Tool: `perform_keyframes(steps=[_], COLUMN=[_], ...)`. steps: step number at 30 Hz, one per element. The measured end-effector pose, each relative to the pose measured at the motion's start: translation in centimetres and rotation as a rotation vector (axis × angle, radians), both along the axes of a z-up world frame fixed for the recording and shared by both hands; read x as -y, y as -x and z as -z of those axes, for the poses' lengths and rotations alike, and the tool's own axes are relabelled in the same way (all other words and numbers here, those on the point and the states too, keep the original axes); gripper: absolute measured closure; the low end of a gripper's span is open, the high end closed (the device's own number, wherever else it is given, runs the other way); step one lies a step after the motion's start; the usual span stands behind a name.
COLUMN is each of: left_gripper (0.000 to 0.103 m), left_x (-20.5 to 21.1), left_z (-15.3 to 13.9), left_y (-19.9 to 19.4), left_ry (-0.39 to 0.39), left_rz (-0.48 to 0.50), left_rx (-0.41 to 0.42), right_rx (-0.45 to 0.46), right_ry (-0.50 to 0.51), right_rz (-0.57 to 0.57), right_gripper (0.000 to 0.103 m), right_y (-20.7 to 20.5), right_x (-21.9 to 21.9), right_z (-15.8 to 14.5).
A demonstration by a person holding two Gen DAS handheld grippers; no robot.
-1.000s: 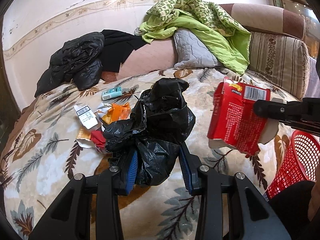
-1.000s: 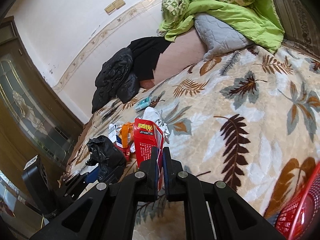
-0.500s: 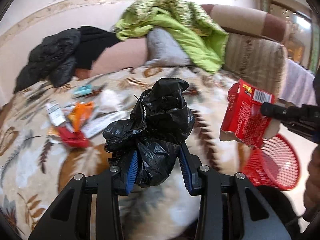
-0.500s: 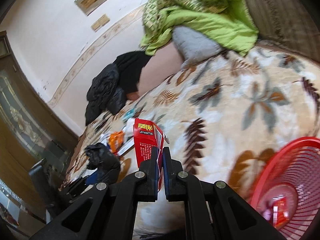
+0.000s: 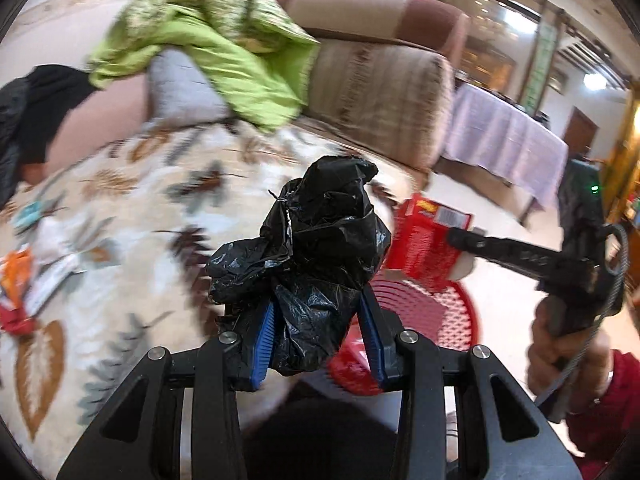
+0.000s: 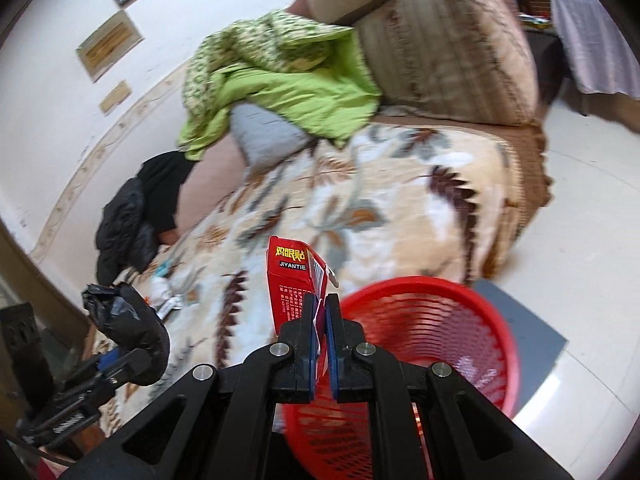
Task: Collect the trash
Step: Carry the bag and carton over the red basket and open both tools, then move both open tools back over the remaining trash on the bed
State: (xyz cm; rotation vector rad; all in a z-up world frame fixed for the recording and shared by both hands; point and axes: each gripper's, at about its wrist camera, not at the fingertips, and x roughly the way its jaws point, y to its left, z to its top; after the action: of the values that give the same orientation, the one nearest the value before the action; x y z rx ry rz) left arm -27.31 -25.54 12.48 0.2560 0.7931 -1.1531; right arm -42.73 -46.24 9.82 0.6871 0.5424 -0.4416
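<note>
My left gripper (image 5: 318,334) is shut on a crumpled black plastic bag (image 5: 312,248), held in the air past the bed's edge. My right gripper (image 6: 319,316) is shut on the flap of a flattened red carton (image 6: 292,276). In the left wrist view that red carton (image 5: 424,240) hangs over a red mesh basket (image 5: 436,312) on the floor. The right wrist view shows the red basket (image 6: 432,332) just right of and below the carton, with the black bag (image 6: 128,320) and left gripper at lower left. More wrappers (image 5: 24,276) lie on the leaf-patterned blanket (image 5: 132,216).
A green quilt (image 6: 280,76) and grey pillow (image 6: 264,128) are heaped at the sofa's back, with black clothes (image 6: 136,208) against the wall. A striped armrest (image 6: 452,44) bounds the far end. A cloth-covered table (image 5: 504,140) stands across the tiled floor. A hand in a red sleeve (image 5: 560,360) holds the right gripper.
Both grippers swung right, away from the trash pile on the blanket, carrying the bag and the carton. The red basket has come into full view beneath them.
</note>
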Motion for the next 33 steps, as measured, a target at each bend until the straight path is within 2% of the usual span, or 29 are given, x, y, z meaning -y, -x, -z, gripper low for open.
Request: perform_keyframes(steps=[4, 8, 9, 10, 11, 12, 13, 15, 16, 21, 25, 29, 33], left_gripper=[0.065, 0.065, 0.063, 0.056, 0.045, 0.041, 0.037, 0.037, 0.037, 0.037, 0.037, 0.037, 0.037], left_x=[3.2, 5.8, 6.4, 6.9, 7.1, 7.3, 7.3, 7.2, 7.1, 5.5, 3.3, 0.3, -2.8], left_z=[0.3, 1.0, 1.2, 1.4, 1.5, 1.6, 1.6, 1.6, 1.6, 1.3, 1.2, 1.2, 1.1], left_y=[2.0, 2.9, 3.1, 3.3, 3.4, 3.5, 3.5, 3.4, 3.3, 2.0, 0.3, -2.3, -4.6], left_ry=[-0.017, -0.03, -0.033, -0.037, -0.04, -0.038, -0.031, -0.025, -0.023, -0.008, -0.011, -0.002, 0.004], left_rz=[0.081, 0.122, 0.132, 0.141, 0.14, 0.133, 0.13, 0.131, 0.127, 0.078, 0.014, -0.075, -0.157], left_rx=[-0.033, -0.053, -0.064, -0.076, -0.08, -0.08, -0.081, -0.087, -0.09, -0.095, -0.087, -0.095, -0.083], right_rx=[-0.012, -0.025, -0.029, -0.033, -0.04, -0.044, -0.043, -0.037, -0.036, -0.02, 0.003, 0.01, 0.01], right_ry=[-0.001, -0.014, -0.016, -0.019, -0.023, -0.027, -0.03, -0.021, -0.013, -0.008, -0.003, -0.003, 0.008], right_rz=[0.044, 0.083, 0.092, 0.098, 0.105, 0.113, 0.116, 0.127, 0.13, 0.116, 0.078, -0.002, -0.101], right_gripper=[0.097, 0.096, 0.096, 0.095, 0.095, 0.092, 0.084, 0.073, 0.072, 0.071, 0.062, 0.06, 0.054], right_y=[1.6, 2.8, 3.1, 3.3, 3.4, 3.7, 3.8, 4.1, 4.0, 3.2, 1.6, -1.3, -4.9], right_x=[1.1, 2.3, 2.5, 2.6, 2.8, 3.0, 3.1, 3.1, 3.0, 2.7, 1.6, -0.2, -2.9], right_z=[0.5, 1.1, 1.3, 1.4, 1.5, 1.6, 1.7, 1.5, 1.4, 0.8, 0.1, -0.3, -0.6])
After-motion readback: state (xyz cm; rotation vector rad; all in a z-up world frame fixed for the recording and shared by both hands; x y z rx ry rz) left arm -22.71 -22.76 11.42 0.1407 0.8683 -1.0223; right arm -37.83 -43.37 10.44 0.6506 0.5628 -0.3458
